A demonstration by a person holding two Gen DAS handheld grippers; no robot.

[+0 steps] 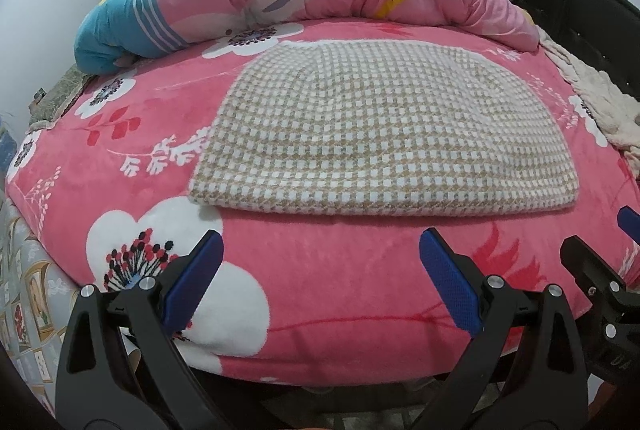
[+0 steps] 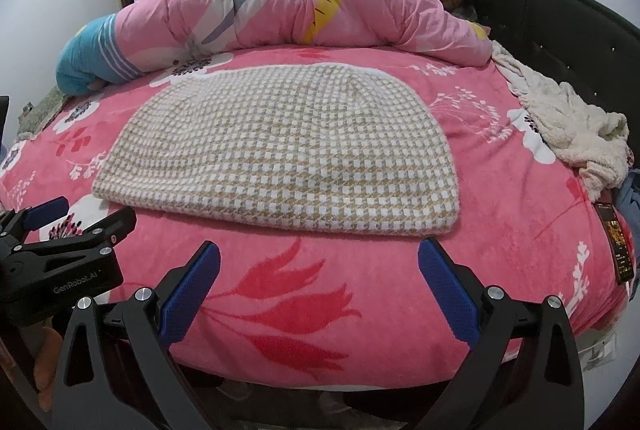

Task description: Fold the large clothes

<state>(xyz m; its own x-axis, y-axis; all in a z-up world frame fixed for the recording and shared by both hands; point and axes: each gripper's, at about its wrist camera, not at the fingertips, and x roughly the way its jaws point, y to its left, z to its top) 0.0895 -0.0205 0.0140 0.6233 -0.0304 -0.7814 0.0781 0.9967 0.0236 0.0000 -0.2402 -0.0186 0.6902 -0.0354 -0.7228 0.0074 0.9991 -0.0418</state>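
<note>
Both hand-held grippers, left (image 1: 320, 270) and right (image 2: 319, 272), are hovering released at the bed's (image 1: 320, 318) near edge, short of the folded checked garment (image 1: 376, 125).

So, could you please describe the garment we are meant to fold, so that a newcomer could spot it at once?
Start from the pink flowered bedspread that covers the bed. In its middle, nearer than the rolled pink quilt, lies the checked garment, spread flat. It alone has a small beige-and-white check; the fluffy cream blanket at the right edge is plain and crumpled.
</note>
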